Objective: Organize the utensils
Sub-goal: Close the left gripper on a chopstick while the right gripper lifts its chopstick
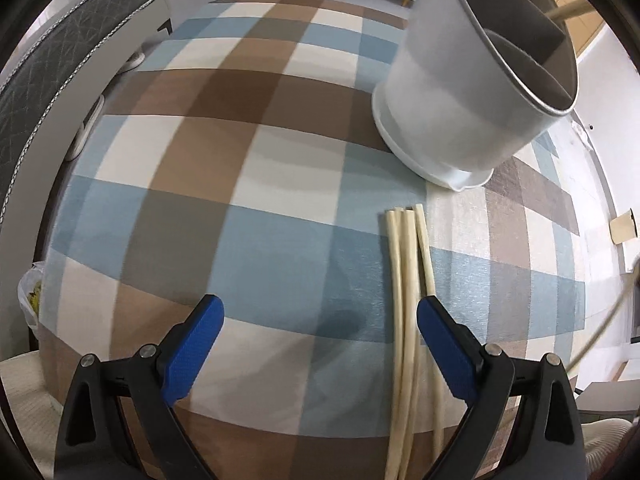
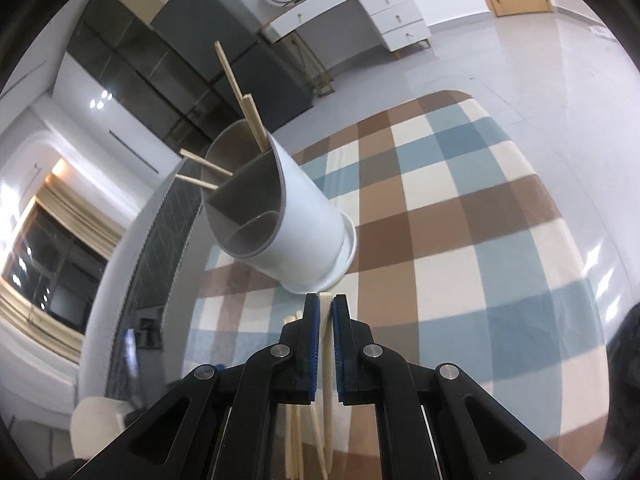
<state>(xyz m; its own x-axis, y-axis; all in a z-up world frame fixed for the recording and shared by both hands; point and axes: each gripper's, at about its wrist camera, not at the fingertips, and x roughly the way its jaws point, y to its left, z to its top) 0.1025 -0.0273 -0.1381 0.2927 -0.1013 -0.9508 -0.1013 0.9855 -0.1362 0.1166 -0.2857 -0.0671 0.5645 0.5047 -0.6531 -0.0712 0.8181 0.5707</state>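
A white utensil holder (image 1: 460,92) with grey inner dividers stands on the checked tablecloth (image 1: 240,184); in the right wrist view the utensil holder (image 2: 296,224) has several chopsticks (image 2: 240,96) sticking out of its top. Several pale chopsticks (image 1: 404,288) lie side by side on the cloth in front of the holder. My left gripper (image 1: 320,340) is open and empty just above the cloth, its right finger beside the lying chopsticks. My right gripper (image 2: 325,312) is shut on one chopstick (image 2: 327,364), close to the holder's base, with other chopsticks (image 2: 294,432) lying below it.
A grey padded chair back (image 1: 60,76) stands at the table's left edge. A plastic bag (image 1: 30,296) sits low on the left. A dark cabinet (image 2: 224,52) and a white dresser (image 2: 380,12) stand across the tiled floor.
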